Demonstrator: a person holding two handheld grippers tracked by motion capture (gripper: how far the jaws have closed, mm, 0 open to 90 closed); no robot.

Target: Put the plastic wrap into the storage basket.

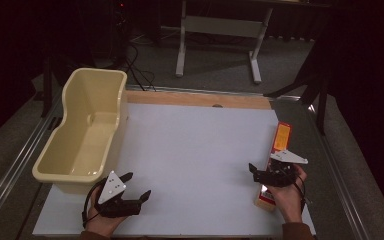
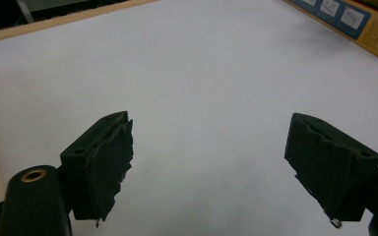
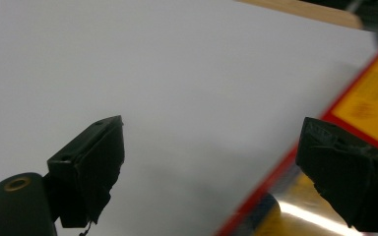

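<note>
desk (image 1: 195,150) with a white top fills the high view. taking the long red and yellow box (image 1: 276,165) as the landmark, it lies along the desk's right edge. the right gripper (image 1: 270,175) hovers at the box's near half, over its left edge, jaws spread and empty. the left gripper (image 1: 130,192) sits far to the box's left, near the front edge, jaws wide apart and holding nothing. a cream tub (image 1: 82,130) stands farther left still, at the desk's left side.

left gripper view: the box (image 2: 354,22) lies well beyond the open jaws, at the upper right.

right gripper view: the box (image 3: 369,105) lies under the right-hand jaw; jaws stand wide, gripping nothing.
</note>
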